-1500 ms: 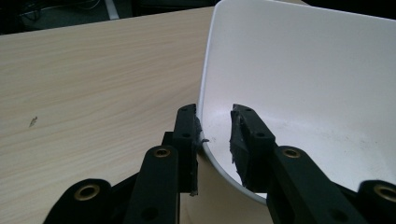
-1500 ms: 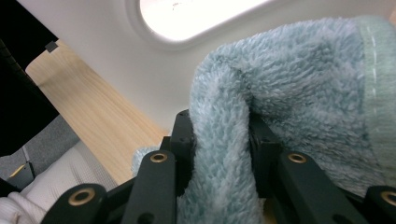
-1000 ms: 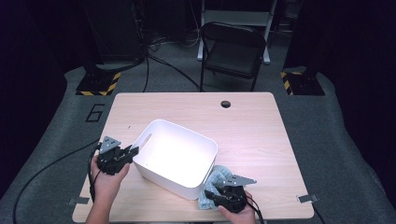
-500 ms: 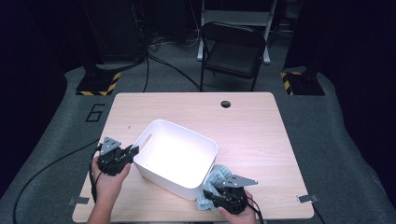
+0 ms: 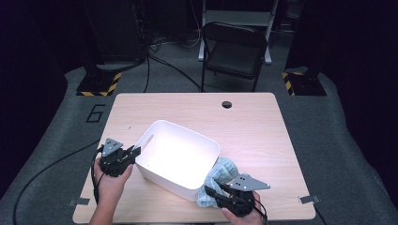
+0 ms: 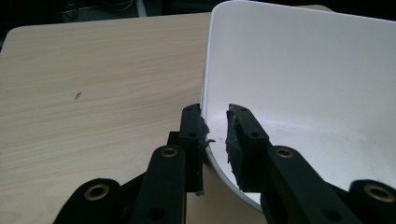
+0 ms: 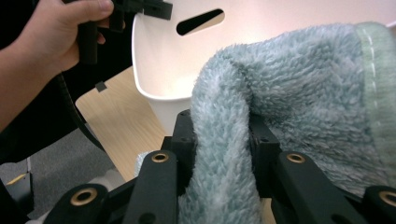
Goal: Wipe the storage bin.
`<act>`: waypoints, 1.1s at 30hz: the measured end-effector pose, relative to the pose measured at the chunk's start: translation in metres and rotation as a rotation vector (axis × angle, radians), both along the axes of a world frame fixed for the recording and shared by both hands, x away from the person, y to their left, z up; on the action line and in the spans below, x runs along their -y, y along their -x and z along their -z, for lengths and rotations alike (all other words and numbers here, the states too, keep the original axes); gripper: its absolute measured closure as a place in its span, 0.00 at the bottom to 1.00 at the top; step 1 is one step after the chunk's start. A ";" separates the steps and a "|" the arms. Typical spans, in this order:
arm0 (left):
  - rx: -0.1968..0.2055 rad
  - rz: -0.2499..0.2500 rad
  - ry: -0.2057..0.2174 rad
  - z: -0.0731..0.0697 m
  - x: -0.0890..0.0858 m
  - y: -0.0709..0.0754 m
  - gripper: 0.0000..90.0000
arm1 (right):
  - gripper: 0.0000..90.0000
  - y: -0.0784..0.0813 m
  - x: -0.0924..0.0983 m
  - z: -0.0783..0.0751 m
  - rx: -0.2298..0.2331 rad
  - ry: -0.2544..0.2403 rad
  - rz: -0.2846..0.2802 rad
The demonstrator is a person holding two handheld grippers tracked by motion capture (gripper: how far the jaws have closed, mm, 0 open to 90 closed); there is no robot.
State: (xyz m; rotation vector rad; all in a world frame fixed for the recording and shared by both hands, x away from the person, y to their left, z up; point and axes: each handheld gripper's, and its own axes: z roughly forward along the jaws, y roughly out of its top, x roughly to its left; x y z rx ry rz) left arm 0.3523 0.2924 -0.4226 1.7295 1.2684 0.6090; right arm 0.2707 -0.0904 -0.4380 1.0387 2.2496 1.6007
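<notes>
A white plastic bin (image 5: pixel 187 140) with a slot handle stands at an angle on the wooden table (image 5: pixel 253 126). My left gripper (image 5: pixel 133 152) is at the bin's left end. In the left gripper view it (image 6: pixel 212 112) straddles the bin's rim (image 6: pixel 205 70), one jaw outside the wall and one inside, shut on it. A fluffy pale teal towel (image 5: pixel 225 169) hangs bunched against the bin's near right corner. My right gripper (image 5: pixel 212 192) holds the towel from below. In the right gripper view its jaws (image 7: pixel 219 121) have just been closing and now pinch a thick fold of the towel (image 7: pixel 289 93).
A black chair (image 5: pixel 232 51) stands beyond the table's far edge, near a cable hole (image 5: pixel 227 104) in the tabletop. Yellow-and-black striped bases (image 5: pixel 98 84) sit on the grey floor at both far corners. Bare wood stretches right of and behind the bin.
My right gripper has risen with the towel, and the towel now stands higher against the bin's corner. The left gripper and the bin have stayed put.
</notes>
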 end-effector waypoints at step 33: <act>0.011 0.004 -0.002 0.001 0.002 0.000 0.79 | 0.77 -0.004 -0.006 0.027 -0.155 -0.011 0.028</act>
